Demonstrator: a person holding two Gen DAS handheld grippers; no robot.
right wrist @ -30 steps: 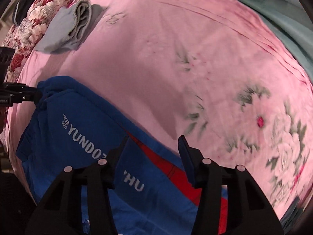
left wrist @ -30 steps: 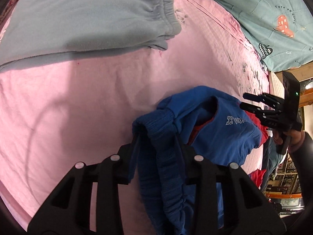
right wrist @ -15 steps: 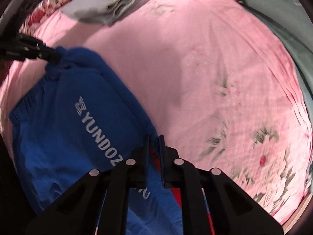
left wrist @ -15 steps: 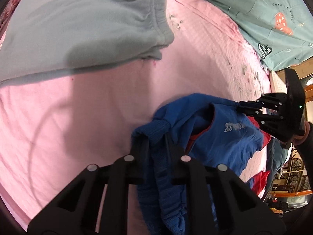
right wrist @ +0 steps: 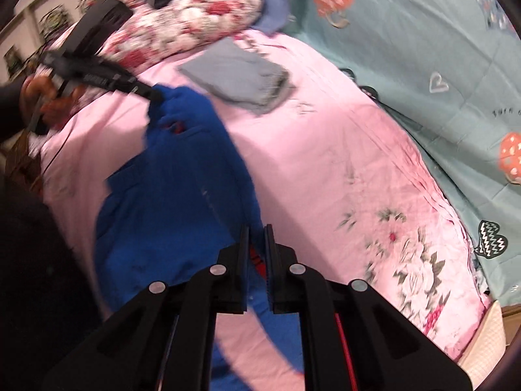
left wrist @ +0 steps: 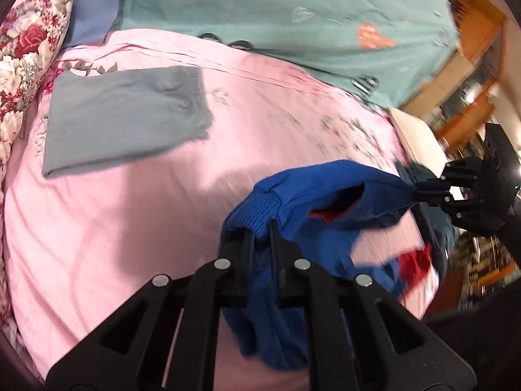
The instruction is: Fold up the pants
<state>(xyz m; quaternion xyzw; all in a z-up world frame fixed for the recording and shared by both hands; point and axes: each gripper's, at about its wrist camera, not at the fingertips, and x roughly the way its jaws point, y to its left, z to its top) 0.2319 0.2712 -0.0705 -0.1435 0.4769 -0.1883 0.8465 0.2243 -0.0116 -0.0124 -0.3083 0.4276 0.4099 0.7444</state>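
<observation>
Both grippers clamped on the blue pants [left wrist: 312,202], cloth lifted clear of the bed between them. Left gripper [left wrist: 260,228]: jaws nearly together, pinching the ribbed elastic band at one corner — fabric bunches between the fingers and hangs down past them. Right gripper [right wrist: 255,231]: jaws close together on a blue edge with a red stripe showing in the gap. From the left wrist view the right gripper sits at far right, fingertips buried in the other end of the stretched top edge; the red lining shows in the gap where that edge sags open.

Hard to read: both views are motion-blurred. The lower part of the pants is cut off behind the gripper bodies, so I can't tell how much still drags on the bed. The printed lettering is not legible. The hand [right wrist: 42,97] holding the left gripper is only partly in view at the left edge.

Surface: pink floral bedsheet [left wrist: 114,228]. Folded grey pants [left wrist: 123,114] lie flat well apart from the blue ones, toward the head of the bed. Teal quilt [left wrist: 293,16] with heart prints along the far side, red-and-white floral pillow [right wrist: 182,29] in the corner — wooden furniture [left wrist: 478,32] beyond the bed.
</observation>
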